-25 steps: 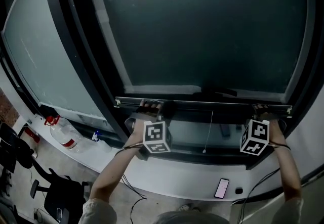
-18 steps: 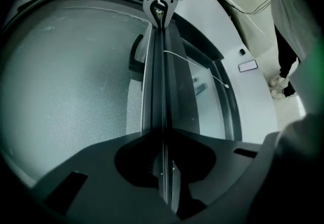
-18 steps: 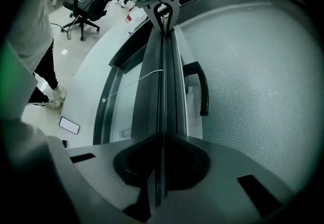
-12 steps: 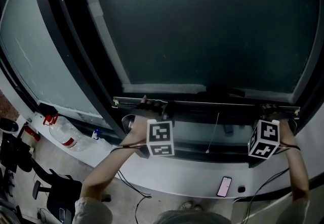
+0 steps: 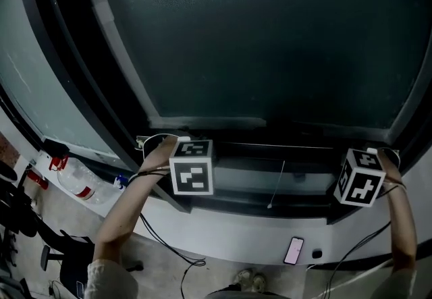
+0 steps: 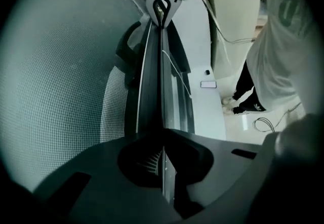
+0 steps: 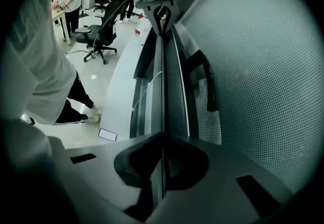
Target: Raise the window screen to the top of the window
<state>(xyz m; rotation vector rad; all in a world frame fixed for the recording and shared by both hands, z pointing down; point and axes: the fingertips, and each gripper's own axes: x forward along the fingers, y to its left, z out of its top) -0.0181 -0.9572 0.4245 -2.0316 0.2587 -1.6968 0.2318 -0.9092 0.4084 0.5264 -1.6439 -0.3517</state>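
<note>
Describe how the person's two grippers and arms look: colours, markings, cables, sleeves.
Left gripper and right gripper: dark grey bodies, each topped with a white cube bearing black square markers. Thin dark cables trail from both. Short pale sleeves.

A fine grid mesh of dark grey-teal is shown by the screen [image 5: 270, 41] above both grippers. The bar [image 6: 152, 91] held in the left gripper [image 6: 163, 154] and right gripper [image 7: 163, 160] is black, edged by a thin pale line. Black-and-white square markers are carried on each cube [image 5: 191, 168]. The sill [image 5: 236, 233] below the grippers is pale grey-white.
</note>
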